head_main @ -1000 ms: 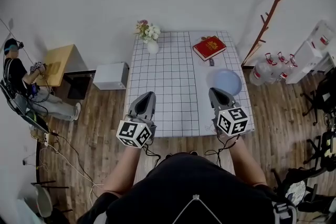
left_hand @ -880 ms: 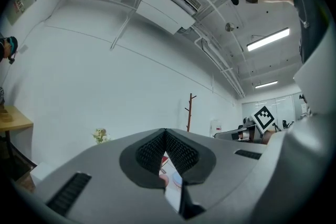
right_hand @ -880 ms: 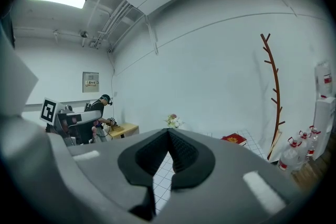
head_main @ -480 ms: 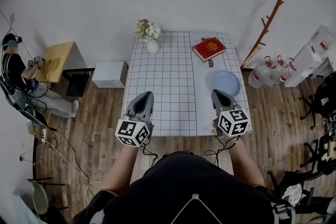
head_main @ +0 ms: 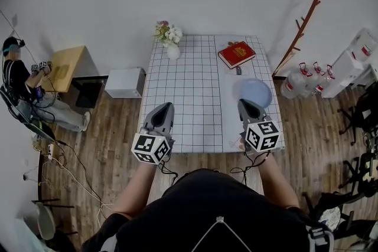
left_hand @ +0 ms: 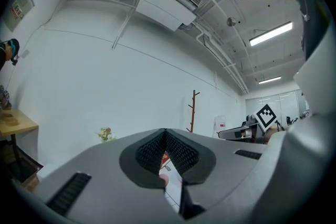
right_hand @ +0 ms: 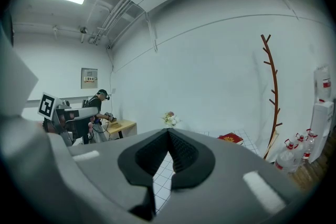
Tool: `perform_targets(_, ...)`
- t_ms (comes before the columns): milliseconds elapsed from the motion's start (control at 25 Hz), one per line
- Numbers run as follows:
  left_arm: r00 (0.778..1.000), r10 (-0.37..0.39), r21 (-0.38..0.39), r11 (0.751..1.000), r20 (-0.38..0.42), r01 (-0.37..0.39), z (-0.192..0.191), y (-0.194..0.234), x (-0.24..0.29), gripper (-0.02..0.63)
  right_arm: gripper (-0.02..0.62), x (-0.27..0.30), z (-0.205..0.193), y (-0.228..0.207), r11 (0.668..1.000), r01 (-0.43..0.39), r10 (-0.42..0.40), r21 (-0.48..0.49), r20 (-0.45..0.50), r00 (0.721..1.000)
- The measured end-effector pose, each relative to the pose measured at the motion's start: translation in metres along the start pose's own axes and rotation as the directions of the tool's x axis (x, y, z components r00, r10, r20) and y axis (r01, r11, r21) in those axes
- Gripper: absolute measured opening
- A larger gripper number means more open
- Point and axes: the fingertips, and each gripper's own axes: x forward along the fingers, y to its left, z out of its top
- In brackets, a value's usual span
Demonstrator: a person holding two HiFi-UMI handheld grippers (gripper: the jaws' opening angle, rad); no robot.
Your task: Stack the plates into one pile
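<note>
Both of your tools are clenched, with nothing between the jaws. Your left tool (head_main: 163, 108) hovers over the near left edge of the gridded surface (head_main: 189, 85), pointing level toward the far wall. Your right tool (head_main: 243, 104) hangs over the near right edge, its tip just beside the pale blue plate (head_main: 255, 92) lying on the surface's right side. Whether that is one plate or a pile cannot be told from above. Farther back lie a red book (head_main: 235, 54) and, at the far left corner, a vase of flowers (head_main: 169, 39).
</note>
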Motion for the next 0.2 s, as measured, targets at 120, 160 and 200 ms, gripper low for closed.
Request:
perform_targets(120, 1.000, -0.001, 0.003, 1.000, -0.002, 0.001, 0.0009, 0.0024, 0.0017, -0.005, 0.005, 0.0029, 0.0015, 0.0001, 1.000, 0.000, 0.000, -0.002, 0.002, 1.000)
perform_targets(160, 1.000, -0.002, 0.004, 1.000, -0.001, 0.002, 0.0016, 0.0035, 0.0027, -0.005, 0.006, 0.0040, 0.0025, 0.0000, 1.000, 0.000, 0.000, -0.002, 0.003, 1.000)
perform_targets(200, 1.000, -0.002, 0.006, 1.000, -0.001, 0.002, 0.0024, 0.0046, 0.0037, -0.005, 0.006, 0.0052, 0.0036, 0.0000, 1.000, 0.001, -0.001, -0.002, 0.004, 1.000)
